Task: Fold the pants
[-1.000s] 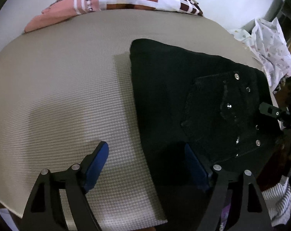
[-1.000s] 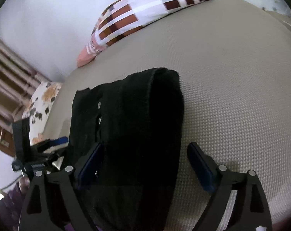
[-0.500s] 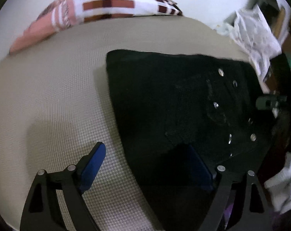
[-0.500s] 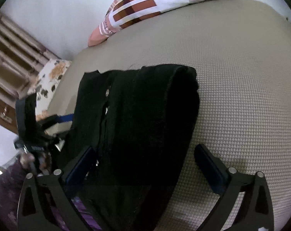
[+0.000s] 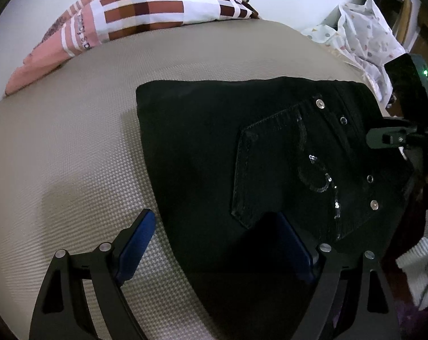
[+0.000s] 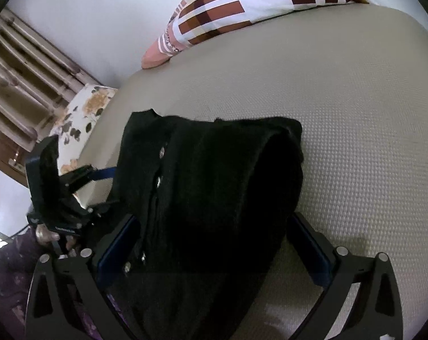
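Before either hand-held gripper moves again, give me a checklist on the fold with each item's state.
1. Black pants folded into a compact stack on the beige bed cover: ok.
2. Left hand-held gripper released: ok, jaws just opened wider, pads apart over the stack's near edge.
3. Right hand-held gripper released: ok, jaws just opened wide and straddle the stack without pressing it.
4. Fold edges aligned: cannot tell, the fabric is too dark.
5. Back pocket lying flat on top: ok.
6. Plaid pillow apart from the pants: ok.
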### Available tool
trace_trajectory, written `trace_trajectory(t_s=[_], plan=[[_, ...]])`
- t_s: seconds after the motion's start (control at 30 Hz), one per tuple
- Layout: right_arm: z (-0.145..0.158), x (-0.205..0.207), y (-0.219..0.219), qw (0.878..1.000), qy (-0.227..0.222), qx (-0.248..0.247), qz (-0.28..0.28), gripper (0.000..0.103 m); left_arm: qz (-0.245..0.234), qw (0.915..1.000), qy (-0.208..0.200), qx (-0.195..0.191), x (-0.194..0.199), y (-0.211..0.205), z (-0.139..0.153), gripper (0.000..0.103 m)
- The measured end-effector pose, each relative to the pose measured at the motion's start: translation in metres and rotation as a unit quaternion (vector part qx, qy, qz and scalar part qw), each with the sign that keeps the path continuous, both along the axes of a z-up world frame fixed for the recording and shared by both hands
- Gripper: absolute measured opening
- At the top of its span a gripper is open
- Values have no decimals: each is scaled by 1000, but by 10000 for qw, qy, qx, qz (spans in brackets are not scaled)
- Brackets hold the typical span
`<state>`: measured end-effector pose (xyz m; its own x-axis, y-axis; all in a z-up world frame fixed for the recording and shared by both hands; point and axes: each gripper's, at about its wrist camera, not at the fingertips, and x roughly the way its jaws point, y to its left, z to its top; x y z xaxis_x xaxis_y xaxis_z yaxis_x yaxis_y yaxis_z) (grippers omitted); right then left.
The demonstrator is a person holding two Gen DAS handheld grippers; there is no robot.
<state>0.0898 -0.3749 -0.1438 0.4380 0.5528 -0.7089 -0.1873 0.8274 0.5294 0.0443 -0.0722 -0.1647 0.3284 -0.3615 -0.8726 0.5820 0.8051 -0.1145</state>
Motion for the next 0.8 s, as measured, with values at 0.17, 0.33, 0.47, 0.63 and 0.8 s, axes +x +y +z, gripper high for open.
trace_trajectory(t_s=[0.17,0.33,0.47,0.63,0.8], plan=[[2,2,5,9999,-74,-67,88,88,-49,9996,189,-226,8,1,-2,86],[-7,1,-17,9989,71,450,-121,58,-192,9970,402,-636,12,6,0,85],[-5,1,-14,9993,40,362,-43,63,5,9880,916,-1245,30,28,1,72],[-10,3,-25,9948,181,998,-102,75,154,9755,1365,-1716,44,44,-2,60],[-11,2,-26,9933,190,1139,-86,81,102,9640,1680,-2058,53,49,-6,60]])
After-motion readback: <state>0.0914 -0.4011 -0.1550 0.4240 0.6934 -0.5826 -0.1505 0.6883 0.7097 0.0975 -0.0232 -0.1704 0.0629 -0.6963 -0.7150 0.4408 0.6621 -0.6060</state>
